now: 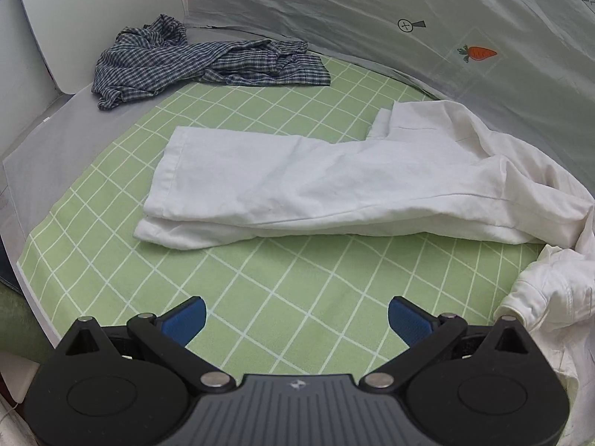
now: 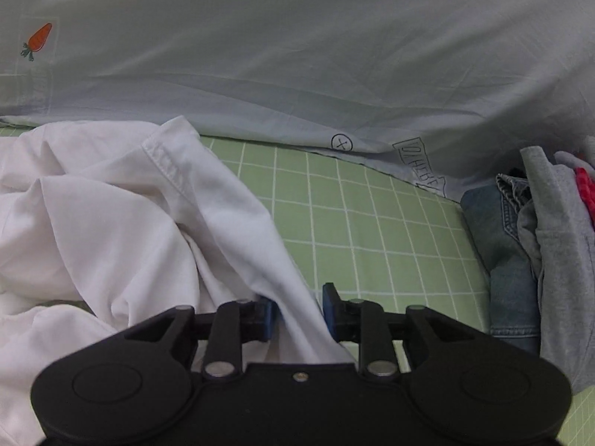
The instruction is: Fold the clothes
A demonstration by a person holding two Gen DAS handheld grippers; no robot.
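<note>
Right gripper (image 2: 297, 310) clamps white trousers (image 2: 122, 230); left gripper (image 1: 296, 321) hangs open, next needing the cuffs at ten o'clock.

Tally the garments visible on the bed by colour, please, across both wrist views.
White garment: 1
Blue plaid garment: 1
Blue denim garment: 1
Grey garment: 1
Red-patterned item, mostly hidden: 1
Total: 5

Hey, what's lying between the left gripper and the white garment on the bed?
Nothing: the left wrist view shows only bare green checked sheet between the open left gripper and the white garment.
</note>
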